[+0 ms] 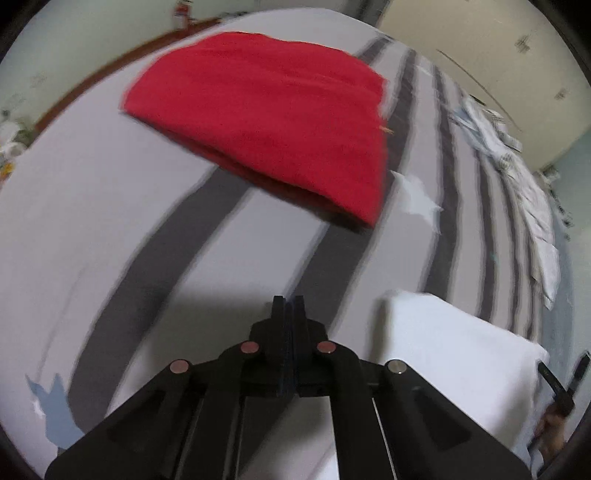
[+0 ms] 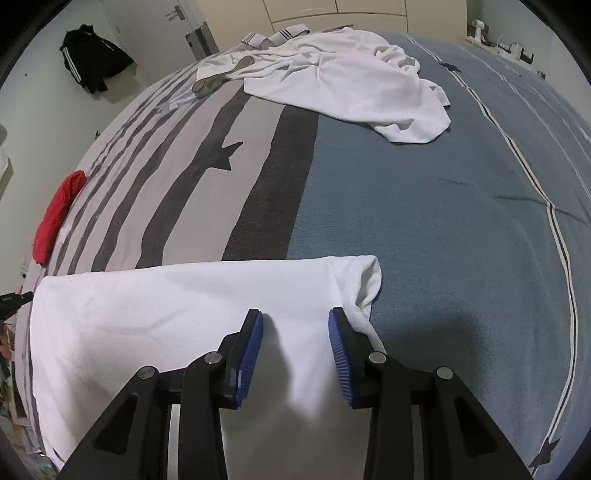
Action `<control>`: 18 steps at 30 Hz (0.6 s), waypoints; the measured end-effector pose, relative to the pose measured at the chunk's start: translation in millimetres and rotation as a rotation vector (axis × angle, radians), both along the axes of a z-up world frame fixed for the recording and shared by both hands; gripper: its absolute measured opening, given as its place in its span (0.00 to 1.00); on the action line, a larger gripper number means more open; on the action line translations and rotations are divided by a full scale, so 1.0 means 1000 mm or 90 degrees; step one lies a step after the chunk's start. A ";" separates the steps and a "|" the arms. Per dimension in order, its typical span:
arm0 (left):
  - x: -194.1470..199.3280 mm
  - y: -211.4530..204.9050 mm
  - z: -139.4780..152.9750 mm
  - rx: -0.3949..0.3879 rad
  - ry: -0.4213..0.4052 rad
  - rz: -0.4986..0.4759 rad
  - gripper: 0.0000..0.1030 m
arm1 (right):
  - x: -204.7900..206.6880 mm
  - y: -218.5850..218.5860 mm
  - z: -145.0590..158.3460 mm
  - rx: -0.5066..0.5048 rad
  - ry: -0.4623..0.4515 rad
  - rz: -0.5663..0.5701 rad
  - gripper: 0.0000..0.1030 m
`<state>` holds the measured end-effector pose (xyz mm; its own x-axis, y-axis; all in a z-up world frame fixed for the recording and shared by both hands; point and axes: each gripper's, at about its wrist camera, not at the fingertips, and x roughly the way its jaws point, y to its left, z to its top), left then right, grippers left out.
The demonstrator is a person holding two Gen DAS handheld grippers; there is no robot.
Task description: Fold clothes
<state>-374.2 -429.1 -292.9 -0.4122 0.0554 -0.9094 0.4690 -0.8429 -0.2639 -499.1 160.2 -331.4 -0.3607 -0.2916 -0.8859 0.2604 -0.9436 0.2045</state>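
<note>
The left gripper [image 1: 289, 301] is closed on nothing near the red cloth [image 1: 273, 122]; the right gripper [image 2: 295, 317] (jaws apart) hovers over the white shirt [image 2: 166, 306].

A wide bed [image 2: 424, 206] in grey-striped and blue bedding fills the room; pale walls [image 2: 44, 122], cream wardrobe doors [image 2: 332, 11] behind.

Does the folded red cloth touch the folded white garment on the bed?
Apart. In the left wrist view, the folded red cloth lies far up the striped bedcover, and bare stripes separate it from the folded white garment.
</note>
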 end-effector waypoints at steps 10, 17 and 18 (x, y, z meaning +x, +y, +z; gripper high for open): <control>-0.039 0.079 0.006 -0.016 0.047 -0.164 0.09 | 0.001 -0.006 0.000 -0.003 0.004 -0.006 0.34; -0.040 0.080 0.007 -0.217 0.005 -0.114 0.09 | -0.004 -0.014 -0.001 0.006 0.015 0.003 0.34; -0.040 0.087 0.016 -0.194 0.035 -0.122 0.09 | -0.002 -0.015 0.000 0.007 0.016 0.002 0.34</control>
<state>-413.8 -341.9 -276.9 -0.4690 -0.1339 -0.8730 0.2871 -0.9579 -0.0073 -501.4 145.5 -331.0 -0.3825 -0.2830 -0.8796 0.2683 -0.9450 0.1873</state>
